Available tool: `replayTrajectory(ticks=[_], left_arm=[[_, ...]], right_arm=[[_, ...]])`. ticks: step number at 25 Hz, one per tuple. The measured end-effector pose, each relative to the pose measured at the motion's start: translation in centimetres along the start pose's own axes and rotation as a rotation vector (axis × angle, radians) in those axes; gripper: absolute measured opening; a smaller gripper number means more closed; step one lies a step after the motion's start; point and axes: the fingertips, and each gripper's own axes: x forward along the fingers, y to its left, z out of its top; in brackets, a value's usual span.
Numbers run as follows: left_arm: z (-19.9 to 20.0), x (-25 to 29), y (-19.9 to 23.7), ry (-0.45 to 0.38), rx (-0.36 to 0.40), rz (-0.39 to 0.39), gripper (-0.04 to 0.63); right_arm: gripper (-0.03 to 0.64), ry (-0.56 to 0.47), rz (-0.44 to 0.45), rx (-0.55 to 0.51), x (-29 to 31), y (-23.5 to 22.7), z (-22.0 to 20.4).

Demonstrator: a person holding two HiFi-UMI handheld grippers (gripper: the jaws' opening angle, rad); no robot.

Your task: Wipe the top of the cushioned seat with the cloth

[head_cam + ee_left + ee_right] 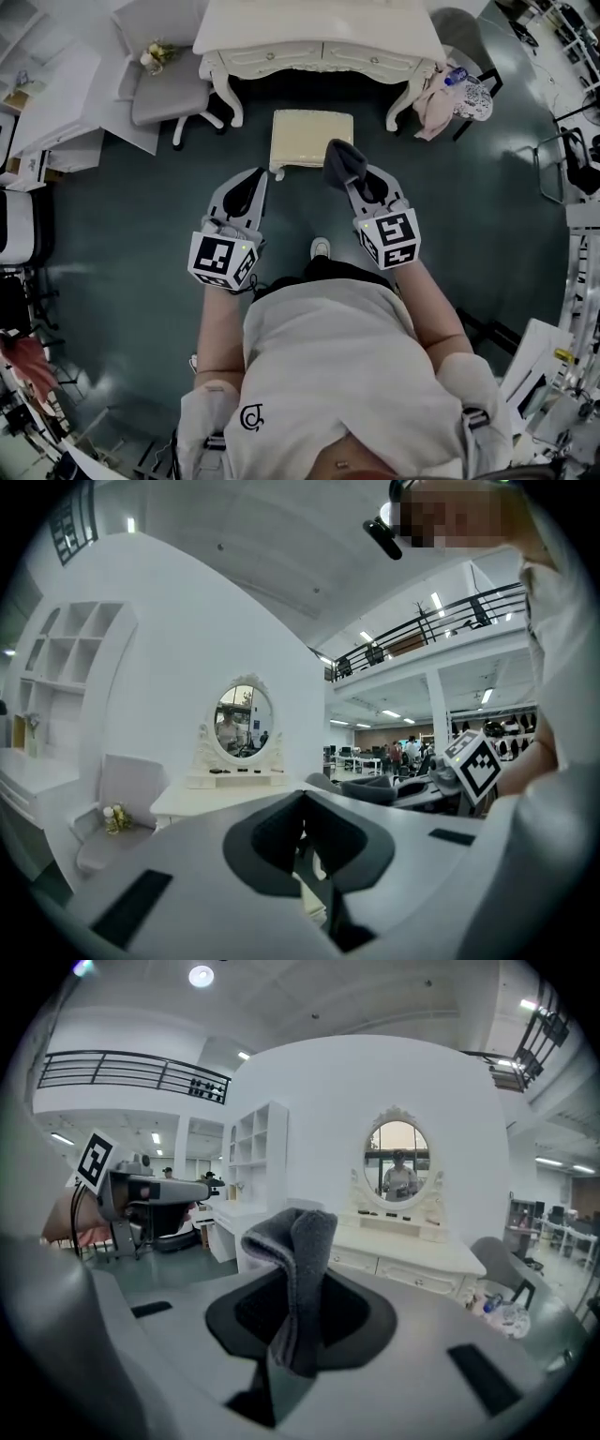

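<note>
The cushioned seat (312, 139) is a cream stool on the floor in front of a white dressing table. A grey cloth (343, 161) bunches up out of my right gripper (352, 184), which is shut on it and hangs over the stool's near right corner. In the right gripper view the cloth (298, 1269) stands folded between the jaws, hiding the stool. My left gripper (259, 178) hovers beside the stool's near left corner. Its jaws (302, 803) meet with nothing between them.
The white dressing table (319, 33) with an oval mirror (397, 1162) stands just beyond the stool. A grey chair (169, 89) is at the back left. Pink clothing and a bottle (441, 98) sit by the table's right leg. My shoe (320, 247) is below the stool.
</note>
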Motion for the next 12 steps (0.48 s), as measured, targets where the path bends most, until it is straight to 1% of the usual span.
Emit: replayTrajectory(ticks=[3,5,8,12], left_arm=[[-0.6,3.4,1.6,0.03,0.003,0.025,0.014],[-1.3,5.3,2.8,0.046,-0.014,0.03,0.014],[-2.8,7.8,4.7,0.073,-0.034,0.023,0.014],[-5.3,11.2,7.7,0.108,-0.028,-0.007,0.014]], right_arm=[[0.077,0.031,0.023,0.015,2.7,-2.0,-0.7],[0.077,0.059,0.033,0.028,4.7,-3.0,-1.5],[0.077,0.094,0.053,0.036,8.2,-3.9,-2.6],[0.077,0.139,0.069,0.038,13.7,-4.3,-4.2]])
